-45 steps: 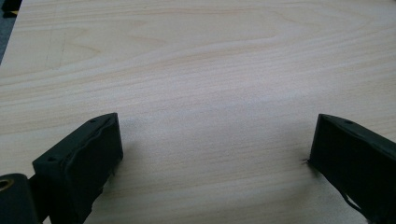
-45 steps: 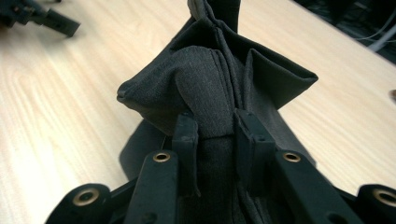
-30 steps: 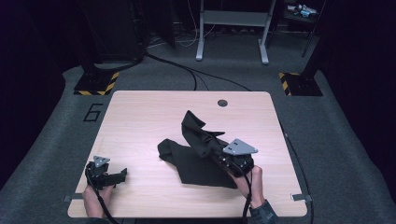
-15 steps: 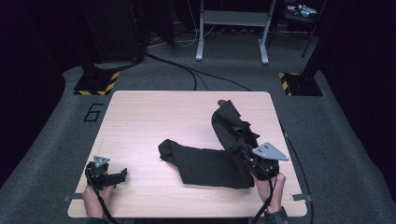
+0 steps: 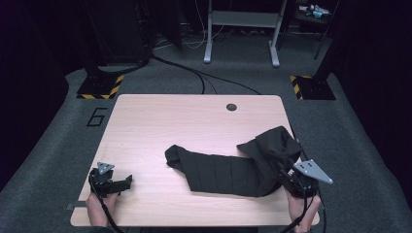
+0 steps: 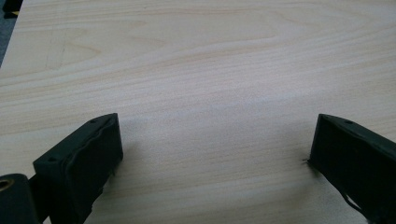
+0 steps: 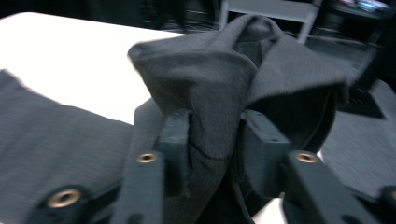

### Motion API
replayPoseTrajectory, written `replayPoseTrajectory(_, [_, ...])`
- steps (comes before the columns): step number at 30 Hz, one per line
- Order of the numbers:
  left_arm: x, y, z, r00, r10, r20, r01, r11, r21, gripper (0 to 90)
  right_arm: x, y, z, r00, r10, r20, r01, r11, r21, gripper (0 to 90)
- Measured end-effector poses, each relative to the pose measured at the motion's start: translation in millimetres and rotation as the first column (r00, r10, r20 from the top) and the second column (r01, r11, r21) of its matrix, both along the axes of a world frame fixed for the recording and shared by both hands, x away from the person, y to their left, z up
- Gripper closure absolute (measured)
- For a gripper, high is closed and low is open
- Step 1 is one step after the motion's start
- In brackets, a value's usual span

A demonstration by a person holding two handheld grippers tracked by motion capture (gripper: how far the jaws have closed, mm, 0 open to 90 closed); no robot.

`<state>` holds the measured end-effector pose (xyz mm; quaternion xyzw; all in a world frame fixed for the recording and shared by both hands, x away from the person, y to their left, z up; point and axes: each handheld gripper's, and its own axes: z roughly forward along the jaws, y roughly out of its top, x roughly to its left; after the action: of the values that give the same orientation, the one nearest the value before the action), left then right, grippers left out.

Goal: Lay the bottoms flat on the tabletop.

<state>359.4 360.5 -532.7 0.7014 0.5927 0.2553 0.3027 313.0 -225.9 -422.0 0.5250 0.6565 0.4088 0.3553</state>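
Where the dark grey cloth lies across the wooden table, it stretches as a flat, creased band from the middle of the tabletop toward the table's right edge, and there it bunches up into a raised hump. That hump sits just ahead of the right gripper, at the table's near right corner. In the right gripper view the same cloth rises in a peaked fold straight above the jaws, and a pinch of it runs down between them. The right gripper has its jaws part-way apart, having just been opening, with the fabric still between them; the left pad lies against the cloth, while on the other side the picture is too blurred to tell whether the pad presses or only stands beside the fold. A grey three-cornered plate tops this gripper, and the person's right hand holds it from the table's near edge.

Well apart from the cloth, at the table's near left corner, the left gripper rests low over bare wood in the person's left hand. In the left gripper view its jaws stand wide, with nothing between them but the pale grain of the tabletop; the left gripper touches no cloth.

Beyond the table's far edge a round grommet hole marks the top.
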Motion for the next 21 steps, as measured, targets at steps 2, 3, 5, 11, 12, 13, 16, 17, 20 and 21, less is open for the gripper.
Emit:
replayPoseTrajectory(2, [-0.1, 0.0, 0.1, 1.0000, 0.001, -0.001, -0.001, 1.0000, 0.001, 2.2, -6.8, -8.0, 0.2, 0.9976, -0.068, 0.017, 0.068, 0.998, 0.005, 45.0])
replayPoseTrajectory(3, [0.0, 0.0, 0.1, 1.0000, 0.001, -0.001, -0.001, 1.0000, 0.000, 2.2, -10.7, -11.7, 1.1, 0.9944, -0.103, 0.026, 0.102, 0.995, 0.010, 39.2])
replayPoseTrajectory(5, [0.0, 0.1, 0.0, 1.0000, 0.000, 0.000, 0.000, 1.0000, -0.001, 2.1, -17.6, -16.9, 3.6, 0.9899, -0.136, 0.040, 0.135, 0.991, 0.022, 31.4])
replayPoseTrajectory(11, [0.0, 0.0, 0.0, 1.0000, 0.001, 0.000, -0.001, 1.0000, 0.000, 2.1, -11.8, 0.2, 1.8, 0.9980, -0.061, -0.015, 0.060, 0.994, -0.091, 19.4])
replayPoseTrajectory(12, [0.0, 0.0, 0.0, 1.0000, 0.001, 0.000, -0.001, 1.0000, 0.000, 2.2, -5.1, 5.4, -1.9, 0.9976, -0.025, -0.065, 0.019, 0.995, -0.101, 17.4])
replayPoseTrajectory(13, [0.0, 0.0, 0.0, 1.0000, 0.000, 0.000, 0.000, 1.0000, -0.001, 2.2, 3.3, 10.0, -8.0, 0.9932, 0.018, -0.115, -0.028, 0.995, -0.091, 17.4])
replayPoseTrajectory(16, [-0.1, 0.0, 0.1, 1.0000, 0.001, -0.001, -0.001, 1.0000, 0.001, 2.2, 33.2, 23.3, -37.0, 0.9576, 0.102, -0.270, -0.131, 0.987, -0.094, 15.4])
replayPoseTrajectory(17, [-0.1, 0.0, 0.1, 1.0000, 0.001, -0.002, -0.001, 1.0000, 0.000, 2.2, 41.7, 28.2, -47.1, 0.9431, 0.118, -0.311, -0.157, 0.982, -0.106, 15.1])
replayPoseTrajectory(20, [0.0, 0.0, 0.0, 1.0000, 0.000, 0.000, 0.000, 1.0000, 0.000, 2.2, 60.8, 39.3, -72.1, 0.8992, 0.148, -0.412, -0.199, 0.976, -0.083, 14.0])
replayPoseTrajectory(21, [-0.1, 0.0, 0.0, 1.0000, 0.000, 0.000, 0.000, 1.0000, 0.000, 2.2, 64.5, 42.1, -77.2, 0.8943, 0.155, -0.420, -0.205, 0.976, -0.075, 13.6])
